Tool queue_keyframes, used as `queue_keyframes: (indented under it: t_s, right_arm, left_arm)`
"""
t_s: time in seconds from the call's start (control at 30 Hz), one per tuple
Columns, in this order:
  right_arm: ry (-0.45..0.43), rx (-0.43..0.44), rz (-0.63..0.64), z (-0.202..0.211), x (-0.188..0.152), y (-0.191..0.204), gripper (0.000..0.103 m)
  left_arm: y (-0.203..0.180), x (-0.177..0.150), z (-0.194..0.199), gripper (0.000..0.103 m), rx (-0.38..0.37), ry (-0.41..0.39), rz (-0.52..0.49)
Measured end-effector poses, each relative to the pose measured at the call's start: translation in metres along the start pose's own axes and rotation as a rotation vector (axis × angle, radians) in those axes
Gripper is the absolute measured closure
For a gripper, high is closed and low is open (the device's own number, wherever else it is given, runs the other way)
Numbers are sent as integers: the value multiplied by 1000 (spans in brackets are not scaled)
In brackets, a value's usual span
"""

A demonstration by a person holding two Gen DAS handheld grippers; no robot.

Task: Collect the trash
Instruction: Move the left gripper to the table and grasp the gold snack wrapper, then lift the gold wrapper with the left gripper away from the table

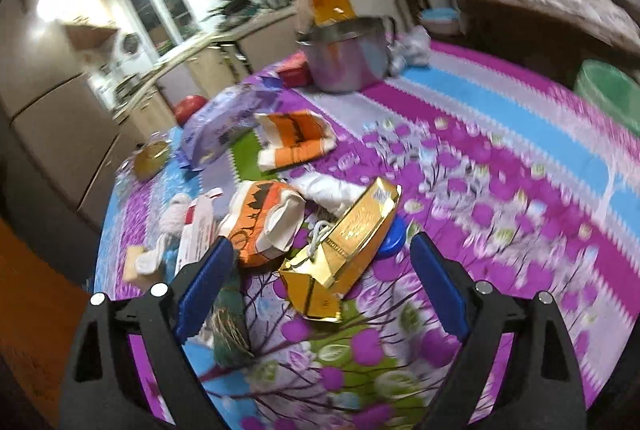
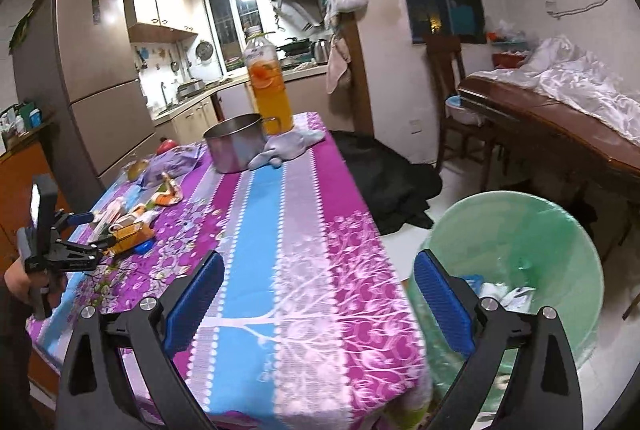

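Left wrist view has the left gripper (image 1: 320,262) spread wide with nothing in it, hanging right over a gold foil wrapper (image 1: 352,230) in the trash pile by the tabletop's left edge, next to an orange-and-white paper bag (image 1: 266,220) and a blue cap (image 1: 390,238). Right gripper (image 2: 318,294) is wide open too and empty, sitting over the tablecloth (image 2: 304,230) at the near right corner, just beside the green bin (image 2: 520,262) with some scraps already inside.
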State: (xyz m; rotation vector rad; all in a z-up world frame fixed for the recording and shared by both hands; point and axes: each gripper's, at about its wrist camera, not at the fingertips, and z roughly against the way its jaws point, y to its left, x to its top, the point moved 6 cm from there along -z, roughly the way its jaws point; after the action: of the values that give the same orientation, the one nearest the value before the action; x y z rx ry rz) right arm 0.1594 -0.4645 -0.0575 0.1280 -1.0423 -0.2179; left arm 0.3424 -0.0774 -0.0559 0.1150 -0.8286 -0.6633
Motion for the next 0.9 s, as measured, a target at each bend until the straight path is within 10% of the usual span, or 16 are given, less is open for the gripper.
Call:
queue_keyframes:
  t_s: [0.23, 0.3, 0.5, 0.9]
  right_arm:
    - [28, 23, 22, -15, -6, 21, 8]
    - [36, 28, 19, -20, -7, 24, 8]
    - [54, 50, 36, -33, -7, 40, 8]
    - [115, 292, 152, -73, 8, 127, 8]
  left_arm:
    - [-19, -8, -30, 19, -76, 69, -160]
    - [-21, -10, -35, 40, -83, 94, -173]
    - [-13, -16, -30, 76, -139, 97, -64]
    - [9, -51, 18, 79, -245, 63, 210]
